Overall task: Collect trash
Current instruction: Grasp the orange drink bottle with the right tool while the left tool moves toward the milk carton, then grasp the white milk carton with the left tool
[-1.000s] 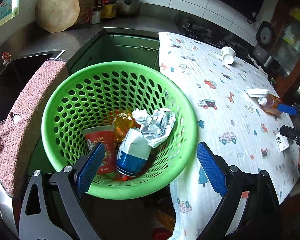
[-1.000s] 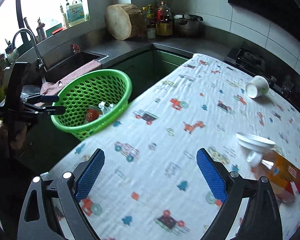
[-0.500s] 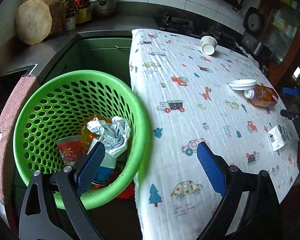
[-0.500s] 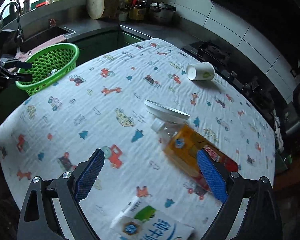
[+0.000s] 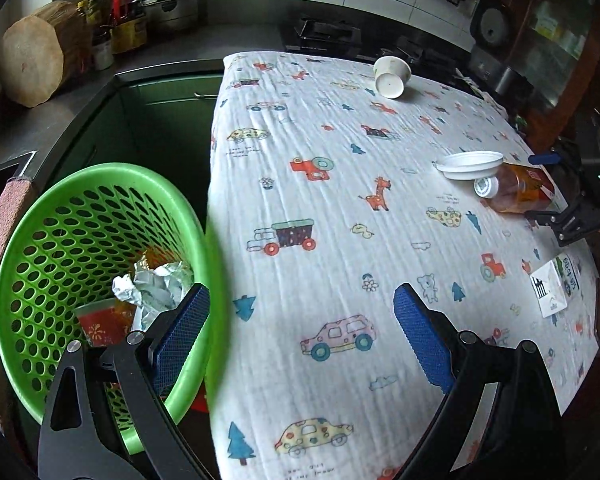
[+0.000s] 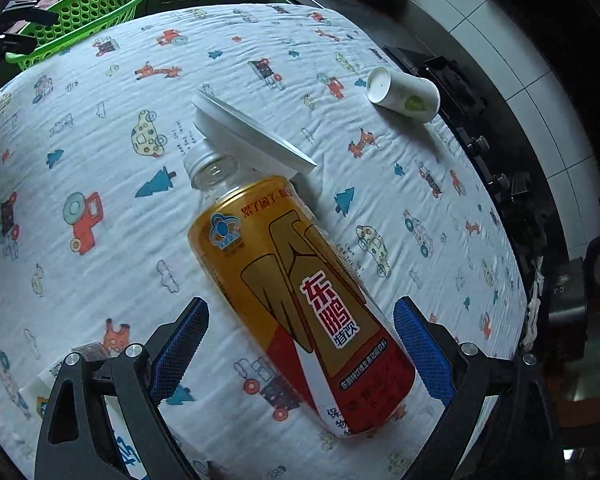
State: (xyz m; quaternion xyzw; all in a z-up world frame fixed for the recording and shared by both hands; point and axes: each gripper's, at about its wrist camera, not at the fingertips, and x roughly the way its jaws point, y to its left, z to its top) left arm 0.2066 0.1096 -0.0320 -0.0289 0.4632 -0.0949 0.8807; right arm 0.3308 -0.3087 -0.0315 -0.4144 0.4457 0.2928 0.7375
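An orange drink bottle [image 6: 292,292] lies on its side on the cartoon-print tablecloth [image 6: 100,152]. My right gripper [image 6: 300,308] hangs just above it, open, a blue pad on either side of the bottle's lower body with gaps showing. A white lid [image 6: 244,128] leans on the bottle's neck. Further back a paper cup [image 6: 404,96] lies tipped over. A small carton [image 5: 556,284] sits near the table's right edge. My left gripper [image 5: 300,296] is open and empty above the table's left edge, beside the green basket [image 5: 100,184], which holds crumpled foil [image 5: 156,284] and a red cup [image 5: 100,320].
A pink towel [image 5: 0,240] hangs left of the basket by the sink. A wooden block [image 5: 36,60], bottles and a pot [image 5: 172,4] stand on the grey counter behind. A stove [image 6: 452,80] runs along the table's far side.
My left gripper slid right, from over the basket to the table's edge. My right gripper swung right, rolled and sank from the bare cloth down over the orange bottle.
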